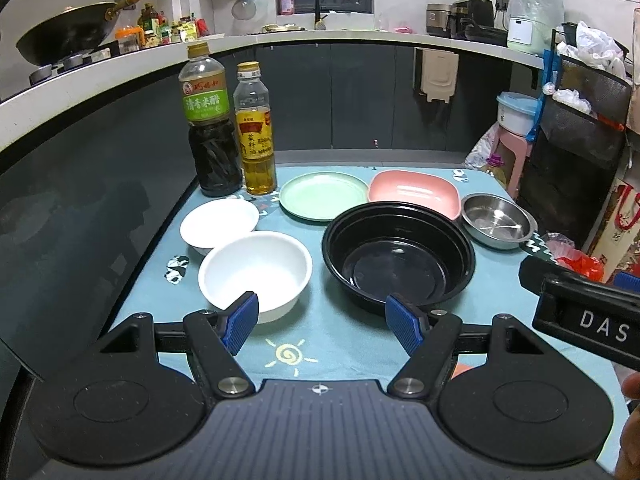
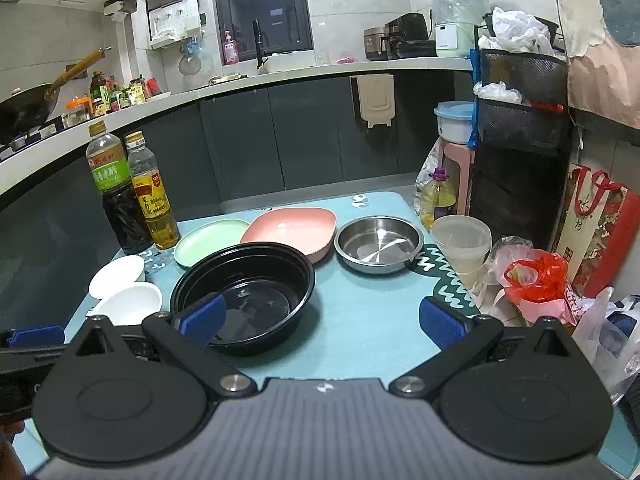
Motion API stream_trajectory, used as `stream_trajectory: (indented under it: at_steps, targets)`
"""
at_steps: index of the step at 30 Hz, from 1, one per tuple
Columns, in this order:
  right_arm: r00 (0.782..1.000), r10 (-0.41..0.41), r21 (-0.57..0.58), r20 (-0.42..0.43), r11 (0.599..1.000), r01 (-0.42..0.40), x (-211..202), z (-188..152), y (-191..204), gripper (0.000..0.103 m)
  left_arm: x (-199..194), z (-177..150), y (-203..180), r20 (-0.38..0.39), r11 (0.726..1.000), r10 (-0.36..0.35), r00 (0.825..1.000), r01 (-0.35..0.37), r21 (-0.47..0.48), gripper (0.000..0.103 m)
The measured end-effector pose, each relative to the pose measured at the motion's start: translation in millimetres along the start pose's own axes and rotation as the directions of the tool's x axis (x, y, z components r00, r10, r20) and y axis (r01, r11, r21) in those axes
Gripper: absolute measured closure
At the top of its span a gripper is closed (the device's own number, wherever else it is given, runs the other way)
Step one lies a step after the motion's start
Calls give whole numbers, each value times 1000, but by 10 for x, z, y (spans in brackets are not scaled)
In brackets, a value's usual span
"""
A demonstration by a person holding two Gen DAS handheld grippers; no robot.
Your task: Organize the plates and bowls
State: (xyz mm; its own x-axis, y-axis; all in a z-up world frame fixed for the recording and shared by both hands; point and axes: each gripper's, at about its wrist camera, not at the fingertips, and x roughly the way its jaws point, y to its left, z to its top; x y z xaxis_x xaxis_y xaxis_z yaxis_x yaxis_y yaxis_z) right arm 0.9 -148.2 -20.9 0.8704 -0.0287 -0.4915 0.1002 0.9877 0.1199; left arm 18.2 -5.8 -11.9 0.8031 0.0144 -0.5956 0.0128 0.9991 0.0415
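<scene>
Six dishes lie spread on the teal bench [image 1: 344,344], none stacked yet: a black plastic bowl [image 1: 398,256] nearest, a white bowl [image 1: 256,270] touching a smaller white bowl [image 1: 219,224] on the left, a green plate [image 1: 323,196], a pink square dish [image 1: 414,192] and a steel bowl [image 1: 498,220] along the back. Both tools hover low at the near edge with nothing held: the left tool [image 1: 322,322] stands wide, its blue pads near the white bowl and the black bowl, and the right tool [image 2: 322,320] is wider still, one pad over the black bowl's near rim. To nest well, the likely first move is to pinch one wall of a white bowl at its rim, lift it clear, then lower it level into its neighbour; thin plastic may flex or slip under a shallow grip. Behind the dishes stand a vinegar bottle [image 1: 208,120] and an oil bottle [image 1: 256,130], close enough to be knocked. From the right wrist view both white bowls are partly cut off by the tool, and a clear tub [image 2: 462,242] at the bench's right edge does not show in the left wrist view.
</scene>
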Motion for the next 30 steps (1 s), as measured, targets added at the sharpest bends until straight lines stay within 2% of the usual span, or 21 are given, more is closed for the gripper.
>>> stream_trajectory:
  at_steps: [6,11,15,30]
  targets:
    - [1000,2,2,-11,1000,-2,42,7,-33,48,51,-1,-33,12,999,32,999,-32,7,35]
    - [1000,-1,11,-25,1000,1,97,30,-64,48,90,12,-56,11,1000,21,1000,-21,7,42]
    - [1000,-1,9,-22,1000,1,111,28,-73,48,97,17,-59,30,1000,14,999,-14,3,42]
    - [999,-15,18,-41,1000,16,220,35,-133,48,240,40,-147,-16,999,-31,999,31,35,42]
